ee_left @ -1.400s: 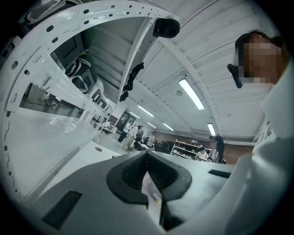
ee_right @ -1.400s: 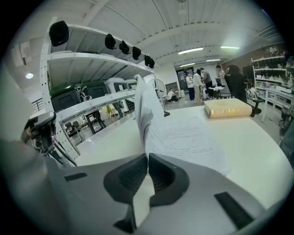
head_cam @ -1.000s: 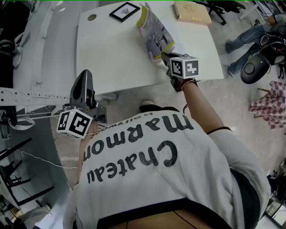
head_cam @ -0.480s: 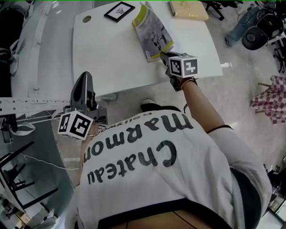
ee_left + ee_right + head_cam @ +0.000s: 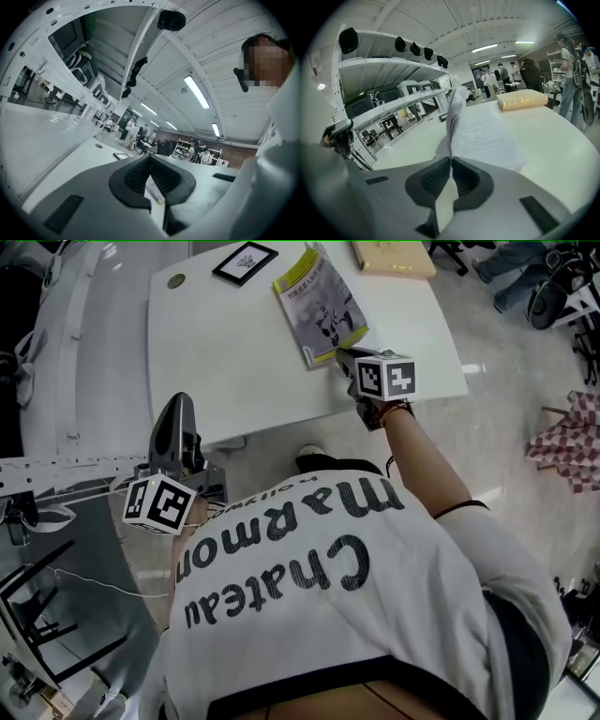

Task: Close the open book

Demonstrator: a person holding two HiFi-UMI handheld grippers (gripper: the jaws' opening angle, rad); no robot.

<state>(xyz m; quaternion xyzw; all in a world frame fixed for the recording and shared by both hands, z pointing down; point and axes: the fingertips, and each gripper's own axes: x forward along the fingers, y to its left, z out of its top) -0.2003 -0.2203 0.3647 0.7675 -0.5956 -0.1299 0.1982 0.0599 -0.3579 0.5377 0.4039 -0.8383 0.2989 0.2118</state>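
The book (image 5: 323, 306) with a yellow-green cover lies open near the table's far right part. Its cover leaf (image 5: 454, 110) stands raised above the printed page (image 5: 485, 136). My right gripper (image 5: 339, 354) is shut on the near corner of that raised leaf, and the sheet runs down between the jaws (image 5: 451, 161). My left gripper (image 5: 176, 409) hangs off the table's near left edge, pointing level, shut on nothing (image 5: 151, 161). Through the slit between its jaws I see a strip of the book (image 5: 155, 193).
The white table (image 5: 234, 362) also carries a black picture frame (image 5: 246, 261), a small round disc (image 5: 176, 281) and a thick tan book (image 5: 392, 257) at the far edge. White shelving runs along the left. People stand in the background (image 5: 569, 61).
The head view has drifted a little. Both grippers and the raised cover leaf stay where they were.
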